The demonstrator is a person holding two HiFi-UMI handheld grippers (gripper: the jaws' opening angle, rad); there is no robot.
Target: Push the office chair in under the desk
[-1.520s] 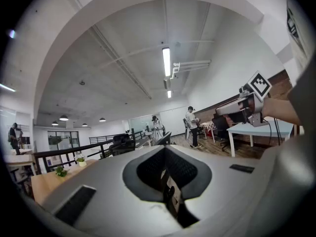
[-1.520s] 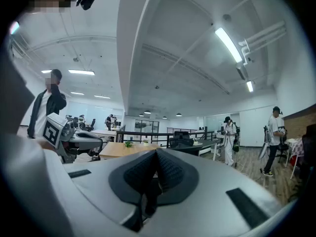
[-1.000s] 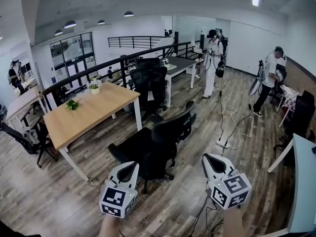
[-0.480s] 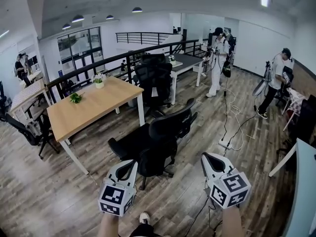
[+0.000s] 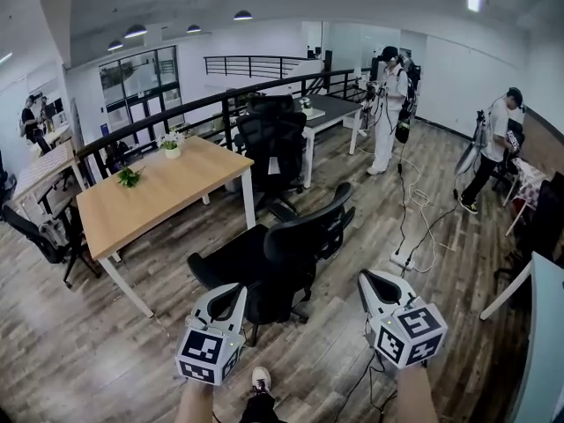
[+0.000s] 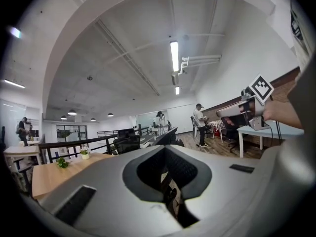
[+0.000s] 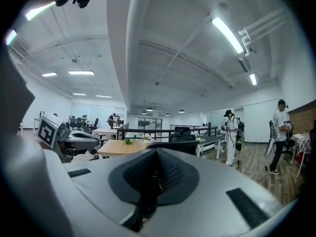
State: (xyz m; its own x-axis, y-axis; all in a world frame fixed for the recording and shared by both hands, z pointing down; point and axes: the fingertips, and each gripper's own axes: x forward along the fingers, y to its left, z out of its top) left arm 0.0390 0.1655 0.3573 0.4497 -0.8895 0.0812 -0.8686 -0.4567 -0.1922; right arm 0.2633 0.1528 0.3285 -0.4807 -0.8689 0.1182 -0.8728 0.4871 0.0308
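The black office chair [image 5: 273,258] stands out on the wood floor [image 5: 88,351], just off the near right corner of the wooden desk [image 5: 150,196] and not under it yet, seat facing the desk. The left gripper [image 5: 229,293] and right gripper [image 5: 374,282] hover near it, each with jaws pressed together and empty, likely because a push wants blunt closed tips, not a grasp

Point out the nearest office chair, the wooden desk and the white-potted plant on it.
office chair [image 5: 301,232], head view, backrest.
wooden desk [image 5: 167,192], head view, bare top.
plant [image 5: 171,151], head view, white pot.
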